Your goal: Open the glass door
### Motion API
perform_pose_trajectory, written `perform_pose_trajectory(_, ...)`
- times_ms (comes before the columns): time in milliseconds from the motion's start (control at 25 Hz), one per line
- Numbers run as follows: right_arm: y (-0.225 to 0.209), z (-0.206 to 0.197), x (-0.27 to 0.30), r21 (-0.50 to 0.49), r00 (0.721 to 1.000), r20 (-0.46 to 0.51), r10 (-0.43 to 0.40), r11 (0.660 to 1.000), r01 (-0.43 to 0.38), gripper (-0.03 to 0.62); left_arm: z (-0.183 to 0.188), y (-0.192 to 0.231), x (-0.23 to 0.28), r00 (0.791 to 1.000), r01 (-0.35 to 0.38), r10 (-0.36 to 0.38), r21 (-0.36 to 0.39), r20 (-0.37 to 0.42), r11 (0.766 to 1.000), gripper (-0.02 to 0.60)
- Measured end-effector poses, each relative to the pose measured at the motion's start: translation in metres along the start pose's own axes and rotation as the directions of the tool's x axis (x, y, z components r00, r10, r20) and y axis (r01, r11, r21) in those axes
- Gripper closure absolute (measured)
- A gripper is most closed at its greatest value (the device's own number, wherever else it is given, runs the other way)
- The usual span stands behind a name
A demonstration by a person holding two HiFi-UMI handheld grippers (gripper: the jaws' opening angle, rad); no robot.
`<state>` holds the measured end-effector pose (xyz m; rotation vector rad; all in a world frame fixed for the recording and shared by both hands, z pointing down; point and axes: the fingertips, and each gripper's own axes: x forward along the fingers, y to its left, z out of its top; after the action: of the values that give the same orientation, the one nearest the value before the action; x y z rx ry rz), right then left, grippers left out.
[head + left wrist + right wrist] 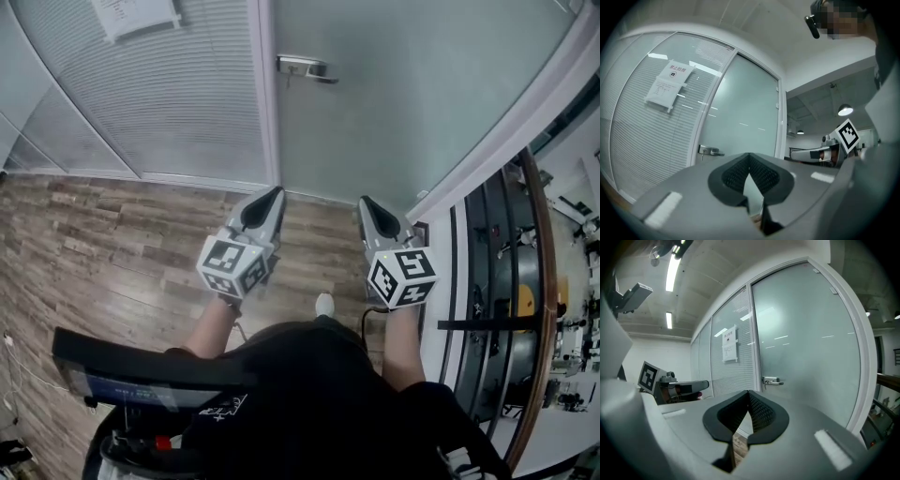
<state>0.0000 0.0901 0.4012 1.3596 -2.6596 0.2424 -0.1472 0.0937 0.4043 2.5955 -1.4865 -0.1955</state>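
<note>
- Nearest me: person's black top (309, 403), forearms (211, 330) stretched fwd, one gripper each.
- L gripper (274, 191): jaw tips pressed together, nothing btwn them. It points at the door but is well short of it.
- R gripper (365, 201): jaws closed tight too, empty. It sits near the L one, about level w/ it.
- White shoe tip (324, 305) shows btwn the two arms, on the wood-plank floor (112, 234).
- Glass door (422, 94) ahead: frosted and looks closed in its white frame. Neither gripper touches it.
- Lever handle (305, 67) is at the door's left edge, approx. ahead of the L gripper and well apart from both.
- Left of the door: fixed glass panel w/ blinds (178, 112), paper notice (136, 14) stuck on it.
</note>
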Motion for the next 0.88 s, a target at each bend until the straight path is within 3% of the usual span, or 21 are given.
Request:
perform_pose_trajectory(560, -0.072, 0.022, 0.054, 0.029, 0.992, 0.021, 0.126, 0.991, -0.127, 0.592, 0.006, 0.010, 0.082, 0.995, -0.095, 0.095, 0.023, 0.015, 0.995, 0.580)
perform_pose_trajectory(880, -0.107, 0.003, 0.077, -0.061, 0.981, -0.059, 0.187, 0.980, -0.191, 0.592, -0.010, 0.005, 0.125, 0.990, -0.141, 0.141, 0.025, 0.003, 0.990, 0.580)
